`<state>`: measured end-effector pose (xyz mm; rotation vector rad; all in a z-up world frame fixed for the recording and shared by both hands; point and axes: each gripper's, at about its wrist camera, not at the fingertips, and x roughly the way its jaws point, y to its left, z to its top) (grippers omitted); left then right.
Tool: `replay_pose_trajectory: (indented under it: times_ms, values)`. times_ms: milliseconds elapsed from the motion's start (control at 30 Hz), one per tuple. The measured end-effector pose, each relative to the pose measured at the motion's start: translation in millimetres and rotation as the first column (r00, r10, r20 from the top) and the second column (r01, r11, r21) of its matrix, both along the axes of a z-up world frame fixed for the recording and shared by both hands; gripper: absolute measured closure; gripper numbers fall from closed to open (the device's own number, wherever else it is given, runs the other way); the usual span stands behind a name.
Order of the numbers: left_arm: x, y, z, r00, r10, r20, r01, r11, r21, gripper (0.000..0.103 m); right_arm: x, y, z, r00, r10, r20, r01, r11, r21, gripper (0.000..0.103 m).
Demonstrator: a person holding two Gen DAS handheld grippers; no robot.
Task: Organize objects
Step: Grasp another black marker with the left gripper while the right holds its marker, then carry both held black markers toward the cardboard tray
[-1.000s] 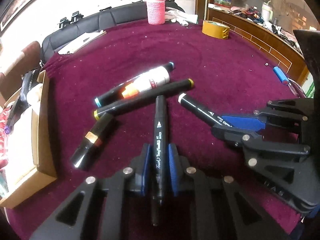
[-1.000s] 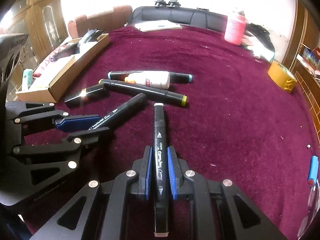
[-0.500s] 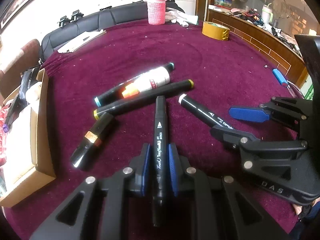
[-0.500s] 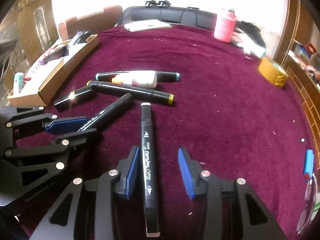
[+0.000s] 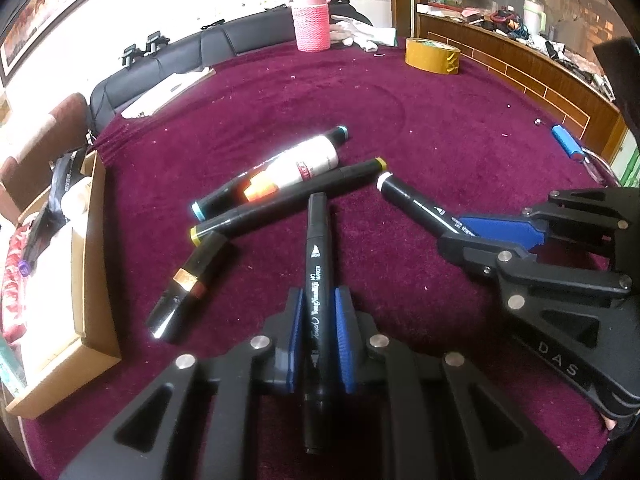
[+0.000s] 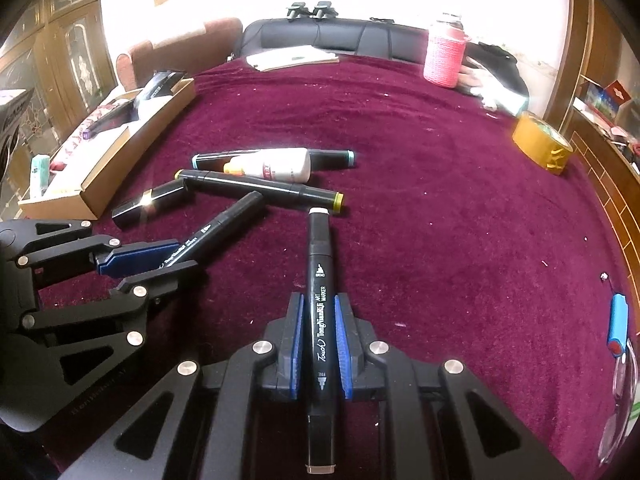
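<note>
- Maroon velvet covers the surface [image 5: 440, 128] we work on, with a cardboard box [image 5: 86, 280] at its left edge.
- Our left tongs [image 5: 319, 332] clamp a black marker [image 5: 316, 264] that points toward the pile.
- Our right tongs [image 6: 319, 332] have just closed onto a white-capped marker [image 6: 319, 280].
- Beyond lie a yellow-ended marker [image 5: 288, 200], a teal-ended marker [image 5: 338, 136] and a white bottle [image 5: 300, 166], all touching.
</note>
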<state>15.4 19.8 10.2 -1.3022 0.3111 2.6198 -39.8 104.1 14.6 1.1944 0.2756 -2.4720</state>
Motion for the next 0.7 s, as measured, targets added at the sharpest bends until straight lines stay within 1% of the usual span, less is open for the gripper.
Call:
replay_pose_trajectory:
  times_ms: [200, 333, 433, 533, 700]
  values:
    - [2.4, 0.5, 0.4, 1.0, 0.012, -0.006, -0.012, 1.0, -0.002, 0.088, 2.9, -0.3, 2.2, 1.0, -0.009, -0.023, 0.009, 1.0, 0.01, 0.087]
    - [7.1, -3.3, 2.4, 0.999, 0.041, -0.019, -0.041, 0.999, 0.004, 0.088, 5.5, 1.6, 5.0, 0.999, -0.025, -0.042, 0.026, 1.0, 0.013, 0.088]
    - [13.4, -9.9, 5.8, 0.998, 0.062, -0.033, -0.061, 0.998, 0.026, 0.088, 9.1, 6.0, 9.2, 0.997, -0.043, -0.057, 0.043, 0.999, 0.01, 0.088]
    - [19.3, -17.4, 7.6, 0.996, 0.082, -0.04, -0.08, 0.996, 0.044, 0.088, 10.8, 11.5, 11.9, 0.997, -0.063, -0.052, 0.063, 0.998, -0.008, 0.088]
    - [28.4, -25.6, 14.8, 0.993, 0.089, -0.082, -0.085, 0.995, 0.046, 0.088, 10.0, 15.2, 15.3, 0.995, -0.099, -0.023, 0.098, 0.994, -0.041, 0.088]
